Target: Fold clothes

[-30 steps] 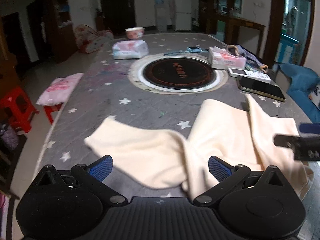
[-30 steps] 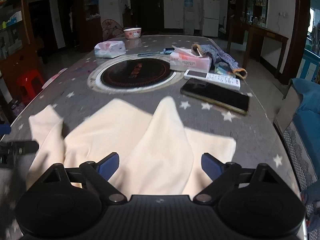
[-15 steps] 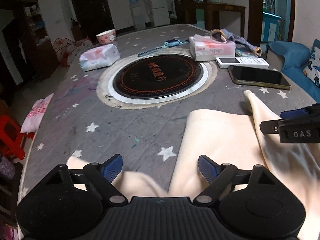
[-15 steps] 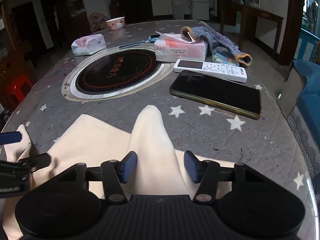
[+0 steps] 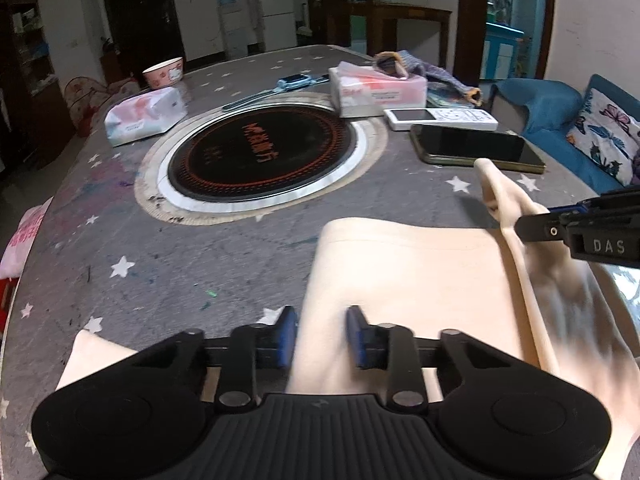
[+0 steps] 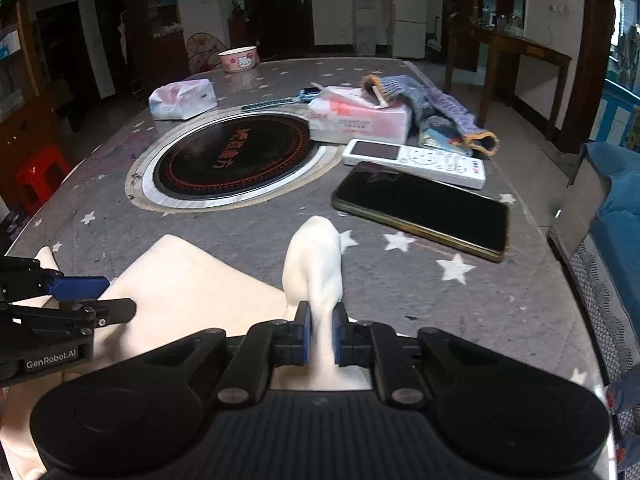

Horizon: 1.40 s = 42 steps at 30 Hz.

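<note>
We see a grey star-printed table (image 5: 100, 264) stretching ahead of both grippers, with a round black induction cooktop (image 5: 262, 154) set into it beyond the fingertips. The cream garment (image 5: 408, 264) lies on the near part of the table, directly under and in front of the left gripper (image 5: 322, 336) and to the left of the right gripper (image 6: 320, 332). Our left gripper has its blue pads close on either side of a raised fold of the garment, though a little gap shows at the right pad, so we cannot tell whether it is fully clamped. Our right gripper is pinched tight on a narrow ridge of the cream cloth that stands up just ahead of its fingertips. Ahead and to the right of the right gripper lies a black smartphone (image 6: 420, 208), and beyond it a white remote control (image 6: 414, 162), then a tissue box (image 6: 360, 120). Farther off to the left sit a soft tissue pack (image 6: 182, 98) and a pink bowl (image 6: 239, 59).
</note>
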Available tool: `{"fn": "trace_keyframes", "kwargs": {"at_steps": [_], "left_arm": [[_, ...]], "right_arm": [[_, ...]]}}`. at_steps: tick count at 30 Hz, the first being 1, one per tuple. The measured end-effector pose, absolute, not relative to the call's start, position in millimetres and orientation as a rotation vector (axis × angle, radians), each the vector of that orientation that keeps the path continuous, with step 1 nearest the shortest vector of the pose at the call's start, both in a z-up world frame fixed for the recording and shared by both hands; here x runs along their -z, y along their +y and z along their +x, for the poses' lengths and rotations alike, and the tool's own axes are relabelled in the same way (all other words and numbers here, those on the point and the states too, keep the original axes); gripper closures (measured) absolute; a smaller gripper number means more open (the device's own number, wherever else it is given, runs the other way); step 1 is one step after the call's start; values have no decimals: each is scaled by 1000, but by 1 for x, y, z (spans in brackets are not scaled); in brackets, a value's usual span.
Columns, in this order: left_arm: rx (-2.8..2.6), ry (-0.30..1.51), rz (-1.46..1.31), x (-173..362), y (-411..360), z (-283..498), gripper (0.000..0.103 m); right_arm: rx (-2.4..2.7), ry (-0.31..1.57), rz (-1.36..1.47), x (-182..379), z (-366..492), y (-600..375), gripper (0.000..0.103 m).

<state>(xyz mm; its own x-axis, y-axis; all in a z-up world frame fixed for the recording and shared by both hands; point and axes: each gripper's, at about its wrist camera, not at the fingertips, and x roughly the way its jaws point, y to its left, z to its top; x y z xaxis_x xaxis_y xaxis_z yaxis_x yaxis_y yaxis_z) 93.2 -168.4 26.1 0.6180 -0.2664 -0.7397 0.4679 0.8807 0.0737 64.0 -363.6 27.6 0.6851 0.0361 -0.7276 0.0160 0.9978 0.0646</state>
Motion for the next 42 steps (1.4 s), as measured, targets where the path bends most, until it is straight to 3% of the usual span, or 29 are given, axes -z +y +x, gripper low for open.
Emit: {"fn": "trace_keyframes", "kwargs": {"at_steps": [13,21,24,25,26,28,32,37,42], "left_arm": [[279,739,309,-29,-154,90,100],[126,786,195,-30,-77,108,100],[177,801,158,-37,-64,99,94],[188,802,153,-39,-62,97,83],[183,801,156,-41,-61,95,61],[119,786,189,-41,-60,92,33],[79,832,153,-35,-47,92,32],[87,868,-17,-46,-32,90,32],[74,914,-45,-50,-56,101,32]], "right_arm": [[148,750,62,-47,14,-422,94],[383,751,87,-47,-19,-483,94],[451,757,81,-46,-28,-494,94],[445,752,70,-47,-30,-492,92],[438,747,60,-48,-32,-490,88],[400,743,55,-52,-34,-482,83],[323,735,45,-58,-38,-466,67],[227,724,32,-67,-44,-446,57],[116,750,5,-62,-38,-416,55]]}}
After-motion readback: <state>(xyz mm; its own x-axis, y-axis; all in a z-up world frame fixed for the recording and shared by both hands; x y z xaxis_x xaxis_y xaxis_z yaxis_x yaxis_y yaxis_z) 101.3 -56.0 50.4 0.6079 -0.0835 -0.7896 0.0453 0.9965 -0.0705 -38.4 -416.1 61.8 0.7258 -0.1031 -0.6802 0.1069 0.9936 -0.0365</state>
